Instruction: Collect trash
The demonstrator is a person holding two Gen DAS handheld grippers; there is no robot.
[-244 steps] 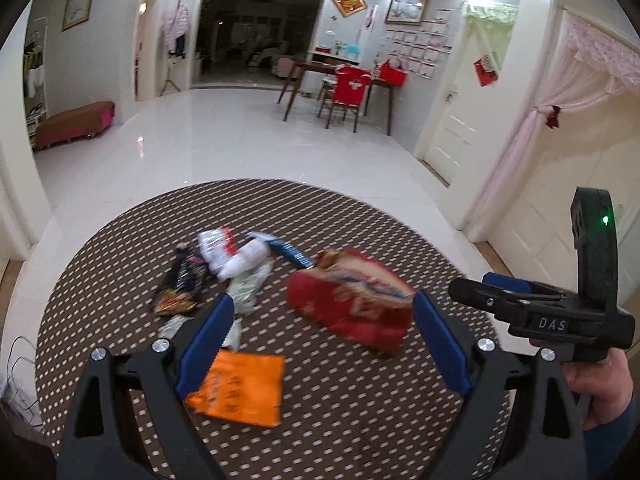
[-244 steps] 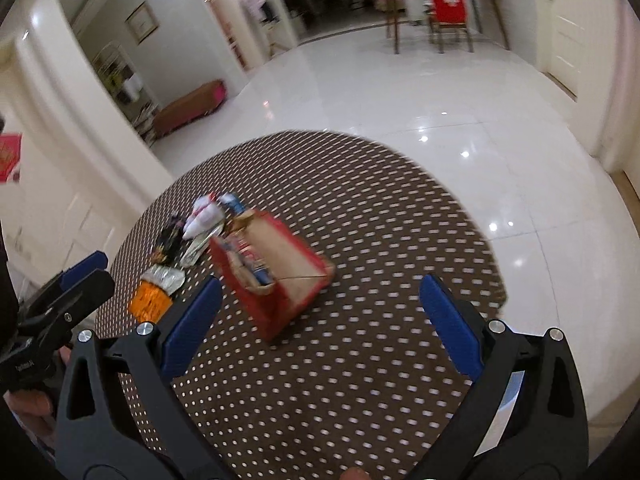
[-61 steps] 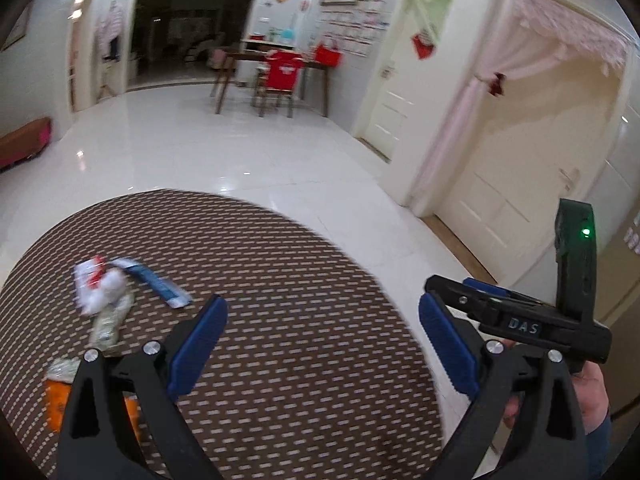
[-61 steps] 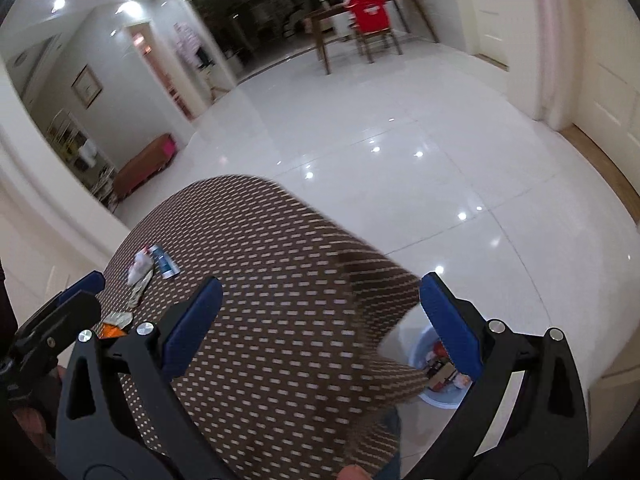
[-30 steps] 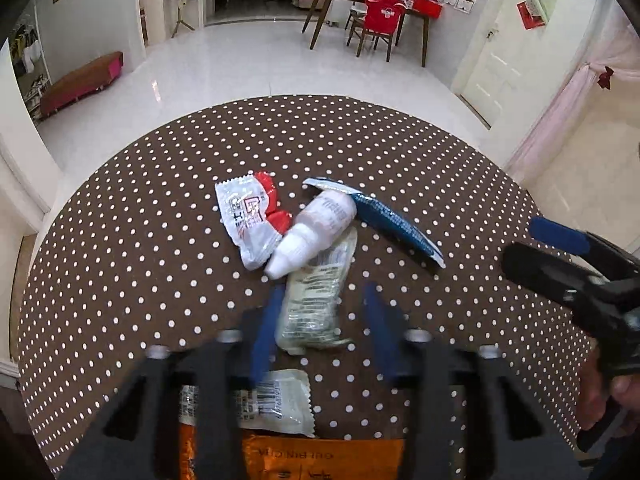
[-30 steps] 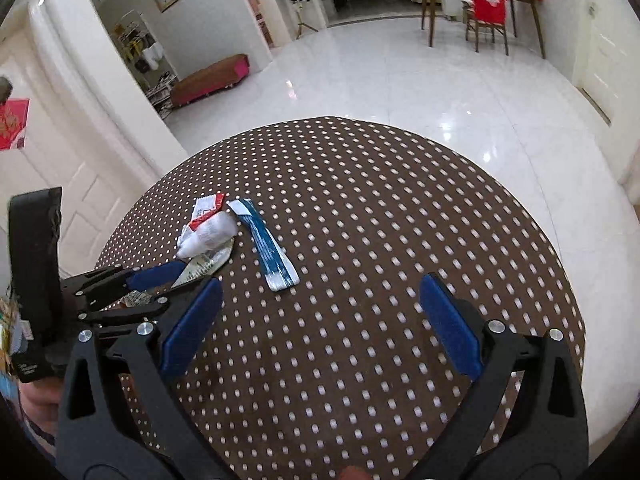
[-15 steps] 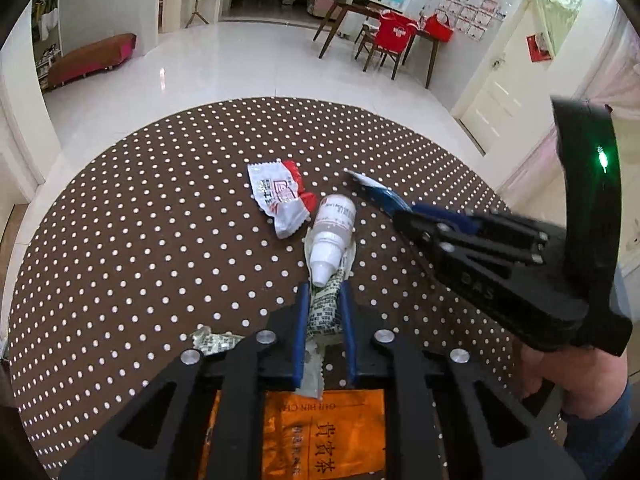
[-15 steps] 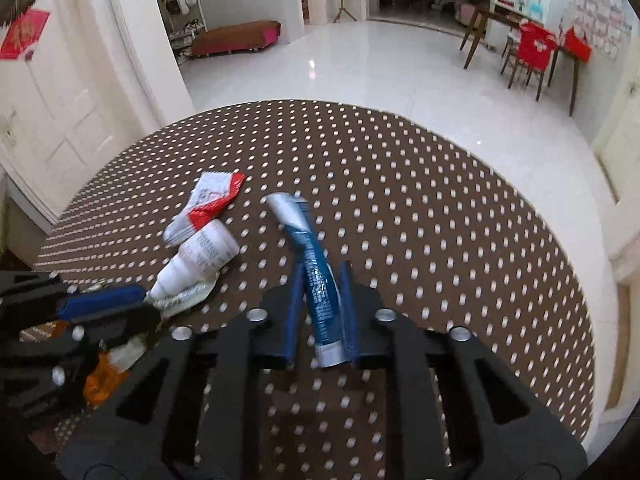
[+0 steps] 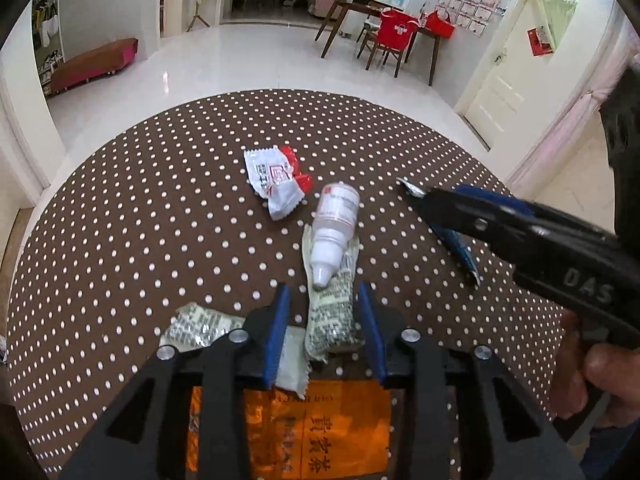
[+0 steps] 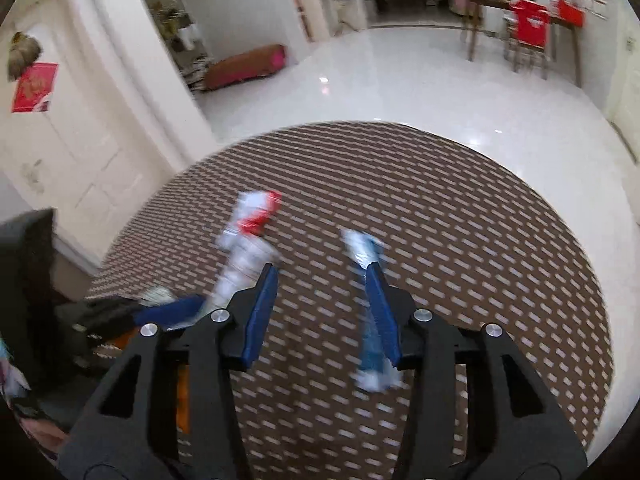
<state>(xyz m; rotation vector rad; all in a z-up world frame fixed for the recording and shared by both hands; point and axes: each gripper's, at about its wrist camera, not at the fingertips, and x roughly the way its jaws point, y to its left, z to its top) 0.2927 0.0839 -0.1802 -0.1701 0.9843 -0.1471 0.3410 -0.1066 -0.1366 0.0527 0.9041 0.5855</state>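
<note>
Trash lies on a round brown polka-dot table (image 9: pixel 120 240). My left gripper (image 9: pixel 325 320) is partly open, its jaws either side of a crumpled greenish wrapper (image 9: pixel 330 316) without gripping it. A small white bottle (image 9: pixel 334 228) lies on that wrapper's far end. A white-and-red wrapper (image 9: pixel 276 180) lies beyond. My right gripper (image 10: pixel 322 308) is partly open; a blue-and-white wrapper (image 10: pixel 370 320) lies against its right finger, not clamped. The right gripper also shows in the left wrist view (image 9: pixel 520 236), over the blue wrapper (image 9: pixel 460 248). The right wrist view is blurred.
An orange packet (image 9: pixel 320 424) and a silver printed wrapper (image 9: pixel 200 326) lie under and left of my left gripper. The table's far half holds no trash. White tiled floor (image 9: pixel 240 64), a red chair (image 9: pixel 394 34) and doors lie beyond.
Both grippers were shut on their wrappers half a second ago and have opened part way. The right gripper is moving, blurring its view.
</note>
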